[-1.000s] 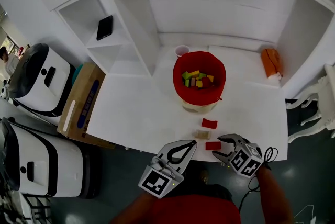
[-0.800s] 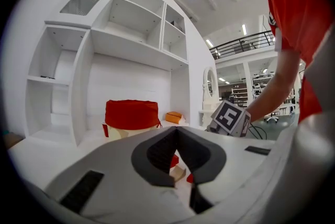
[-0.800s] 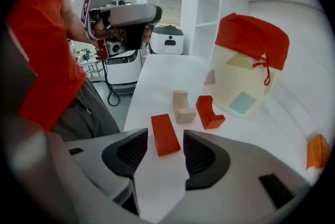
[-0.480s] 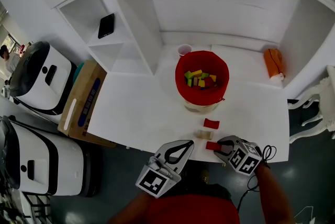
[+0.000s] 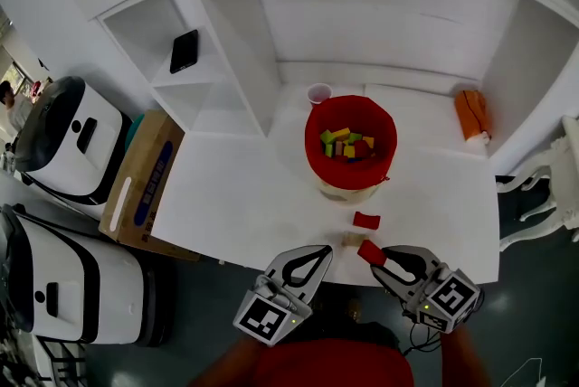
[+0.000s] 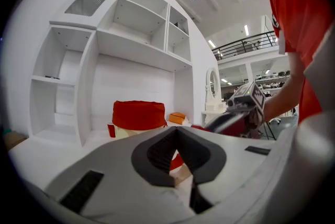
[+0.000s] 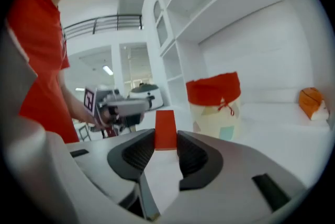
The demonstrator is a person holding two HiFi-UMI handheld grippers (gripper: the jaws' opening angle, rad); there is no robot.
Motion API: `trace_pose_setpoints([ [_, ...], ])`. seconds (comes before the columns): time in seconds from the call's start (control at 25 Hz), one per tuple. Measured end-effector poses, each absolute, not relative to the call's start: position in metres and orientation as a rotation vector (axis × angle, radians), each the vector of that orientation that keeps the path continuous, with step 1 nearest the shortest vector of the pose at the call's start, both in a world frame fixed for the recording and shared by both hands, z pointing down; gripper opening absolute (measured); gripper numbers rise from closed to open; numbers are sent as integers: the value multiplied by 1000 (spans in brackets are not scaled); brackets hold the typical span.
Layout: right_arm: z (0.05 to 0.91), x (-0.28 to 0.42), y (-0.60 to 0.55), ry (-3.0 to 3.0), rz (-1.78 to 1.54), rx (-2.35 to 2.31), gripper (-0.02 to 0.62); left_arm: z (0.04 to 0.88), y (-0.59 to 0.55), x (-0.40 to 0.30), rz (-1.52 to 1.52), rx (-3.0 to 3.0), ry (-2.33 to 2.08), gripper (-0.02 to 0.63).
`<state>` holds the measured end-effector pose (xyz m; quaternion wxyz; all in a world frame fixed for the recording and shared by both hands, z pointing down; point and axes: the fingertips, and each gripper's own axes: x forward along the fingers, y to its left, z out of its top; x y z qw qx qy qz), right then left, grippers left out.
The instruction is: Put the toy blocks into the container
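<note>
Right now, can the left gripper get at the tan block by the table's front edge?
Probably yes: the tan block lies bare just ahead of the left gripper with nothing between them, but its jaws are shut and must open first.

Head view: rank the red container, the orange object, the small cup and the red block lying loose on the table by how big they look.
1. red container
2. orange object
3. small cup and loose red block: nearly alike, not ranked.
</note>
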<state>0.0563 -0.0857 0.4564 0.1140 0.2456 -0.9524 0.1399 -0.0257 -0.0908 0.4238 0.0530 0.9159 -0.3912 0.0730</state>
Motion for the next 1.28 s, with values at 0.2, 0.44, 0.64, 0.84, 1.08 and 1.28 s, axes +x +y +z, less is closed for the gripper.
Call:
trace_pose_setpoints([
  [0.2, 379, 56, -101, -3011, 406, 928, 147, 400, -103, -21, 83, 2802, -1197, 15],
  [0.44, 326, 56, -144, -3048, 279, 1123, 147, 370, -123, -19, -18, 2843, -1187, 15],
  [0.64, 298, 41, -215, -2986, 177, 1160, 147, 370, -137, -25, -16, 2830, -1194, 15],
  [0.84, 306, 21, -269, -2878, 212, 1184, 192, 380, -143, -28, 64, 2820, -1158, 15],
  [1.08, 287, 25, -236, -2946, 67, 1210, 37, 427, -143, -13, 321, 2925, -946, 171],
  [1.28, 294, 44, -201, -2925, 50, 1270, -5, 486, -130, 6, 657, 2924, -665, 244],
])
